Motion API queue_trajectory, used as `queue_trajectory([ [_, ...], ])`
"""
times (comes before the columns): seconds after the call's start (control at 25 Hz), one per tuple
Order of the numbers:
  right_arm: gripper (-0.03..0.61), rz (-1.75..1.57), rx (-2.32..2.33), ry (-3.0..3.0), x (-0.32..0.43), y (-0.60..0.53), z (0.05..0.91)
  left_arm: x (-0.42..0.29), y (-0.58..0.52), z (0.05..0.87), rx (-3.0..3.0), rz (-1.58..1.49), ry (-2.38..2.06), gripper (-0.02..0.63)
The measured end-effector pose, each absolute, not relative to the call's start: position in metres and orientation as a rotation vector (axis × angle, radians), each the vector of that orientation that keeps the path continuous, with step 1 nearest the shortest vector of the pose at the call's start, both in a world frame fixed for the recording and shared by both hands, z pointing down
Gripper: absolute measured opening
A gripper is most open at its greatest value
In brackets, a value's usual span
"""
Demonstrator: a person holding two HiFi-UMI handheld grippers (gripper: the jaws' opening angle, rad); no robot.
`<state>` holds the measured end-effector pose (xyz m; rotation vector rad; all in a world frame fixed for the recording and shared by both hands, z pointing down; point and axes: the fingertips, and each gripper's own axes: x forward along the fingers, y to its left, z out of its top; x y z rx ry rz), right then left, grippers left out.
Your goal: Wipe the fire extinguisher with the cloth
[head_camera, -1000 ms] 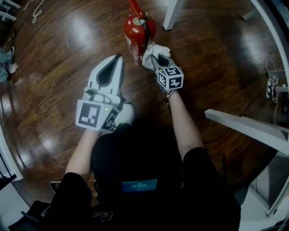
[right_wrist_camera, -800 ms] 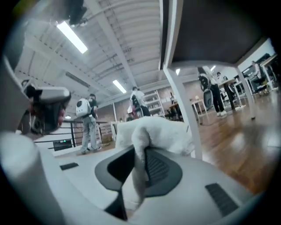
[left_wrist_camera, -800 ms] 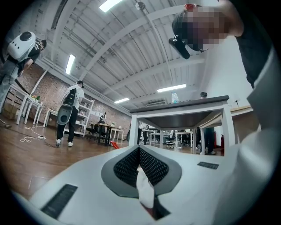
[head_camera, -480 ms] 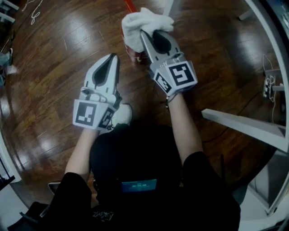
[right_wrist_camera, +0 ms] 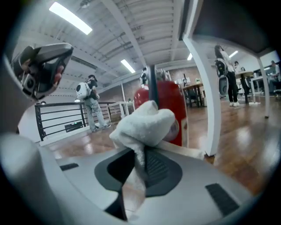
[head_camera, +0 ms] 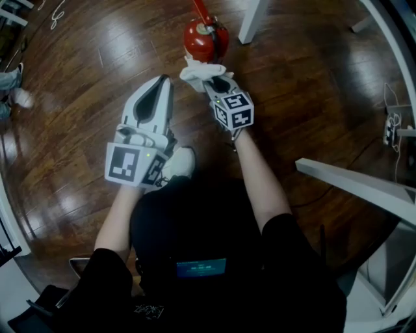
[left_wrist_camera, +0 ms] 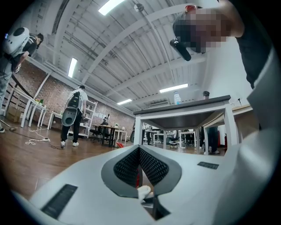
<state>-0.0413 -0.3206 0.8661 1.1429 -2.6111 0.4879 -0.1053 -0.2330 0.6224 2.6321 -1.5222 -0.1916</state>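
Note:
A red fire extinguisher (head_camera: pixel 205 38) stands upright on the wooden floor, seen from above in the head view and close up as a red cylinder (right_wrist_camera: pixel 169 107) in the right gripper view. My right gripper (head_camera: pixel 207 79) is shut on a bunched white cloth (head_camera: pixel 200 69), and the cloth (right_wrist_camera: pixel 142 125) sits against the extinguisher's near side, just below its top. My left gripper (head_camera: pixel 164 81) hovers to the left of the extinguisher, jaws shut with nothing between them (left_wrist_camera: pixel 139 151), not touching it.
A white table leg (head_camera: pixel 250 19) stands just right of the extinguisher. A white table edge (head_camera: pixel 354 185) juts in at the right. Cables (head_camera: pixel 393 123) lie on the floor far right. People (left_wrist_camera: pixel 73 116) stand far off in the room.
My right gripper with the cloth went up over the top of the extinguisher half a second ago and has come back down to its near side. The left gripper has barely moved.

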Motion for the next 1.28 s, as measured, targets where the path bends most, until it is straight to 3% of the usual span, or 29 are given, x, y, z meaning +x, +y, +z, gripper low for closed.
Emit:
queue_trajectory([
  [0.16,0.075,0.606,1.097,-2.443,-0.022,-0.307,0.936,-0.108,-0.230,0.621,2.631,-0.195,-1.530,-0.002],
  [0.28,0.075,0.616,1.117,-2.491,-0.005,-0.296,0.922,-0.111,-0.229,0.620,2.627,-0.196,-1.541,0.000],
  [0.6,0.077,0.418,1.201,-3.189,0.033,-0.296,0.659,-0.113,-0.229,0.615,2.611,-0.228,-1.561,0.000],
  [0.72,0.077,0.329,1.264,-3.239,0.037,-0.324,0.614,-0.107,-0.227,0.614,2.628,-0.214,-1.556,0.000],
  [1.0,0.075,0.353,1.197,-2.915,-0.004,-0.332,0.730,-0.106,-0.228,0.617,2.625,-0.200,-1.548,0.000],
  [1.28,0.075,0.833,1.141,-2.537,0.001,-0.316,0.929,-0.111,-0.228,0.620,2.622,-0.185,-1.545,0.000],
])
